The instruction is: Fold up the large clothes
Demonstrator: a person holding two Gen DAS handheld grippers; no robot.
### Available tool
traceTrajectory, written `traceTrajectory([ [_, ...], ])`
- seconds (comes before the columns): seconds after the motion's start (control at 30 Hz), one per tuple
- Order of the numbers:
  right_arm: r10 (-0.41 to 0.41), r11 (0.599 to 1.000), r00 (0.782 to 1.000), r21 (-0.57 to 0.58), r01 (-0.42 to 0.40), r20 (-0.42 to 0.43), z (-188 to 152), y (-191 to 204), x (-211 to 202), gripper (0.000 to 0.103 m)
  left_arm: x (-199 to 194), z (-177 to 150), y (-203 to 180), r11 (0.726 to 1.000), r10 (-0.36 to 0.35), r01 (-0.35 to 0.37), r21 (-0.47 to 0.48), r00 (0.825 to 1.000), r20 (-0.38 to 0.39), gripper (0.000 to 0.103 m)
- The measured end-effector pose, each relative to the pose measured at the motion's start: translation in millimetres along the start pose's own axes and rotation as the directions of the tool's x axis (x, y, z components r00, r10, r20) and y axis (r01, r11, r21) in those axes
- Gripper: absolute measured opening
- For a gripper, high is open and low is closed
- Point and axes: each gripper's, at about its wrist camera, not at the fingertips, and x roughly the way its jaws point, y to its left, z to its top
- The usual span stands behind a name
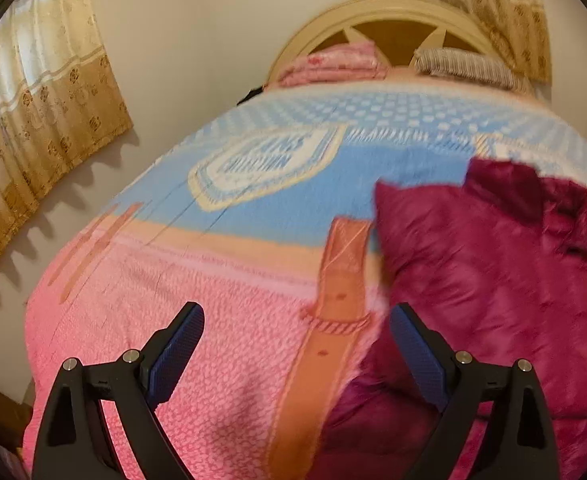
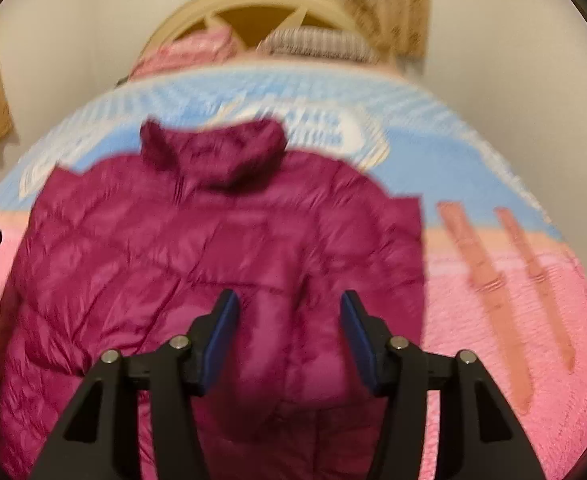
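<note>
Nearest, the right gripper [image 2: 289,316] hangs over the lower middle of one magenta puffer jacket [image 2: 213,248], jaws parted, pads apart with nothing pinched between them; the left gripper [image 1: 297,332] stands wide open over the pink blanket [image 1: 197,360], just beside the jacket's left edge, empty too. The jacket lies spread on the bed, collar [image 2: 213,148] pointing toward the headboard [image 2: 253,4]; the sleeves look tucked in, though blur hides detail; judged from this, the body fold is not yet done. Farther back: two folded piles, one pink [image 1: 333,64], one striped [image 1: 465,66]; two curtains.
</note>
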Motion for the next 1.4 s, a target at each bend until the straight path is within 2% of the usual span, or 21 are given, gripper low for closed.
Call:
traceTrajectory([
  [0.03, -0.022, 1.000, 0.999, 0.015, 0.021, 0.043, 2.5, -0.6, -10.4, 0.057, -6.3, 4.5, -5.5, 1.000, -0.022, 0.022, 0.002, 1.000, 0.019, 0.094],
  [0.1, -0.006, 1.000, 0.994, 0.020, 0.004, 0.107, 10.1, 3.7, -24.8, 0.056, -16.6, 12.2, -18.7, 0.997, -0.083, 0.083, 0.005, 0.995, 0.052, 0.094],
  [0.17, 0.038, 0.999, 0.990, -0.006, -0.037, 0.133, 16.0, 14.5, -31.1, 0.044, -20.0, 19.7, -39.2, 0.985, -0.172, 0.171, 0.018, 0.984, 0.053, 0.094],
  [0.23, 0.084, 0.996, 0.990, -0.025, -0.082, 0.111, 21.4, 25.1, -23.3, 0.042, -15.1, 21.9, -58.1, 0.975, -0.220, 0.219, 0.031, 0.975, 0.039, 0.094],
  [0.4, 0.082, 0.996, 0.995, -0.040, -0.080, 0.060, 18.2, 40.6, 6.2, 0.042, 18.1, 12.5, -92.8, 0.982, -0.168, 0.170, 0.076, 0.985, -0.031, 0.094],
  [0.57, 0.040, 0.997, 0.999, -0.062, -0.038, 0.027, 7.3, 41.5, 28.9, 0.042, 44.0, -2.6, -94.2, 0.988, -0.119, 0.125, 0.089, 0.990, -0.070, 0.094],
  [0.67, 0.029, 0.998, 1.000, -0.059, -0.028, 0.011, 3.4, 39.6, 40.7, 0.042, 56.3, -9.1, -92.1, 0.988, -0.126, 0.133, 0.077, 0.988, -0.089, 0.094],
  [1.4, -0.007, 0.996, 1.000, -0.088, 0.004, -0.028, -11.1, 45.7, 71.9, 0.042, 73.3, -19.4, -101.5, 0.988, -0.106, 0.118, 0.102, 0.988, -0.108, 0.097],
])
